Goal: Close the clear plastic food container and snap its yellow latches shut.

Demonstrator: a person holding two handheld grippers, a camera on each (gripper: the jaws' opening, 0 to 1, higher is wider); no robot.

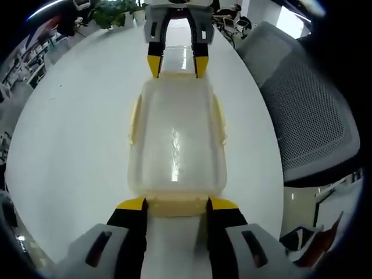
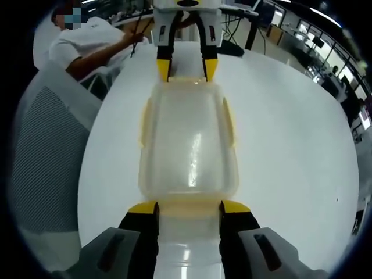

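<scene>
Here, container (image 1: 176,145) between claws (image 1: 176,204).

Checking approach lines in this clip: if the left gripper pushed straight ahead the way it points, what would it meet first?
Likely the yellow end latch of the clear container, lying right between the left gripper tips; the right gripper sits at the far end.

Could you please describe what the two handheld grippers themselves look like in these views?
Both match: the left gripper and right gripper have grey housings with dark slots, black fingers and yellow fingertips. No cables, markings or sleeves are visible.
</scene>
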